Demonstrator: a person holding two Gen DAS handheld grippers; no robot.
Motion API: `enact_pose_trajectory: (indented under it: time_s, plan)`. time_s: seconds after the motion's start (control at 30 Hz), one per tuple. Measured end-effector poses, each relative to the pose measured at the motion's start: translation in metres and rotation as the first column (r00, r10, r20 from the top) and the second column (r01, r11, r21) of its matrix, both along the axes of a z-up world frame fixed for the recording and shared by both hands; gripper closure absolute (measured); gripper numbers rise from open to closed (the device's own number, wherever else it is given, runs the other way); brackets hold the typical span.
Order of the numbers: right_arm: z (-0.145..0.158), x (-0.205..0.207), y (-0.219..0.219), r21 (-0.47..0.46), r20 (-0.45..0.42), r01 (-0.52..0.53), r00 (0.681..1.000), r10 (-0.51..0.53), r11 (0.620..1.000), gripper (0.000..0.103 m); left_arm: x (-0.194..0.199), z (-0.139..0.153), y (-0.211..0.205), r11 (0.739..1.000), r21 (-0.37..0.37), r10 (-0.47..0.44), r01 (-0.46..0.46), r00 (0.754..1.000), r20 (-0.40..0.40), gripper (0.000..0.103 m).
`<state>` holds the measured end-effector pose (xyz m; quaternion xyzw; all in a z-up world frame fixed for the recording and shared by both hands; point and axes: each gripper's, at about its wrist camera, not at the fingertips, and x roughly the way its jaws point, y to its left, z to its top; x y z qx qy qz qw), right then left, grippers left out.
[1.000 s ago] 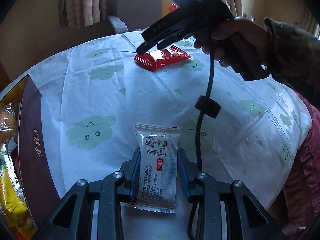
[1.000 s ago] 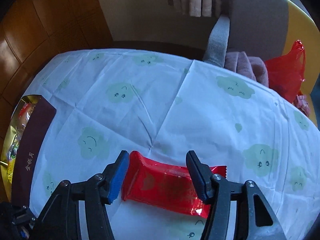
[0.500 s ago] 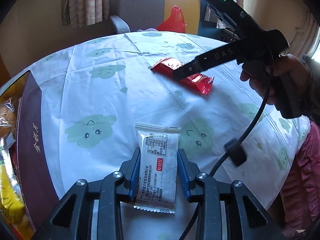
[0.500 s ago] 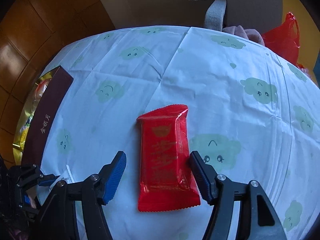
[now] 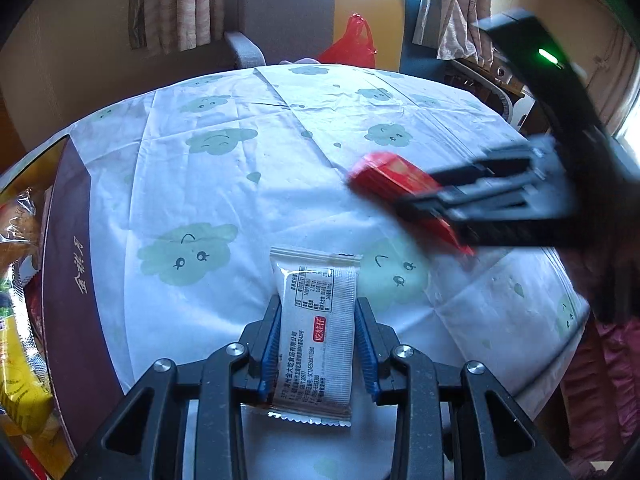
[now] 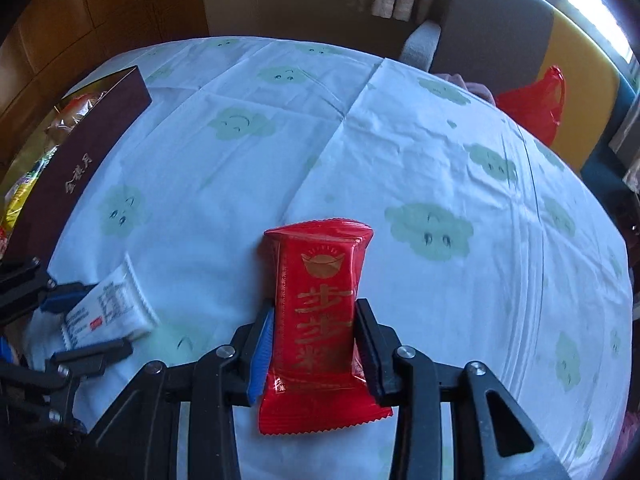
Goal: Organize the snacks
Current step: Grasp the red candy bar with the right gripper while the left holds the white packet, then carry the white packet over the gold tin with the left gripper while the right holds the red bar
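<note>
My left gripper (image 5: 318, 324) is shut on a white snack packet (image 5: 316, 328) with black print, held just above the tablecloth. My right gripper (image 6: 314, 328) is shut on a red snack packet (image 6: 320, 304) with gold characters. In the left wrist view the right gripper (image 5: 404, 200) appears blurred at right, with the red packet (image 5: 396, 178) in it. In the right wrist view the left gripper (image 6: 68, 324) with the white packet (image 6: 106, 312) shows at lower left. A dark maroon box (image 5: 70, 280) holding several snacks stands at the table's left edge; it also shows in the right wrist view (image 6: 80, 160).
A round table with a white cloth printed with green clouds (image 6: 400, 160). A grey and yellow armchair (image 5: 288, 12) stands behind it with a red plastic bag (image 5: 352, 46) on its seat. Curtains hang at the back.
My right gripper has closed on the red packet and swung it toward the near right of the table. My left gripper still holds the white packet in place.
</note>
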<state>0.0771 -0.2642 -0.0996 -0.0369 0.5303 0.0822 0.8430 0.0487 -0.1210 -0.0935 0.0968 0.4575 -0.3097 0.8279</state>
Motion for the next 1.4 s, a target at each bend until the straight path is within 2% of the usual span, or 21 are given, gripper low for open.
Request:
enact_pose_trajectory:
  time_s: [0.07, 0.2, 0.37, 0.63, 0.8, 1.0, 1.4]
  plan:
    - [-0.001, -0.023, -0.001, 0.008, 0.016, 0.030, 0.999, -0.030, 1.000, 0.064, 0.001, 0.001, 0.000, 1.000, -0.005, 0.010, -0.010, 1.000, -0.005, 0.069]
    - [-0.003, -0.061, -0.004, 0.003, 0.102, 0.118, 0.988, -0.118, 0.993, 0.064, 0.001, 0.004, 0.002, 0.999, -0.014, 0.033, -0.033, 0.999, -0.009, 0.070]
    - [-0.006, -0.072, 0.006, -0.016, 0.197, 0.189, 0.963, -0.182, 0.982, 0.064, -0.009, 0.020, 0.007, 0.999, -0.022, 0.038, -0.038, 0.998, 0.040, 0.070]
    - [-0.011, -0.082, 0.007, 0.007, 0.289, 0.203, 0.937, -0.197, 0.979, 0.064, -0.030, 0.062, 0.020, 0.997, -0.046, 0.070, -0.065, 0.989, 0.133, 0.070]
    - [-0.012, -0.082, 0.007, 0.011, 0.301, 0.207, 0.932, -0.201, 0.978, 0.064, -0.040, 0.083, 0.034, 0.994, -0.064, 0.097, -0.087, 0.980, 0.173, 0.070]
    - [-0.012, -0.084, 0.008, 0.006, 0.310, 0.209, 0.929, -0.201, 0.978, 0.064, -0.043, 0.094, 0.051, 0.989, -0.074, 0.141, -0.129, 0.972, 0.190, 0.070]
    - [-0.011, -0.085, 0.010, -0.007, 0.315, 0.213, 0.928, -0.200, 0.977, 0.064, -0.033, 0.093, 0.091, 0.968, -0.071, 0.252, -0.242, 0.949, 0.191, 0.070]
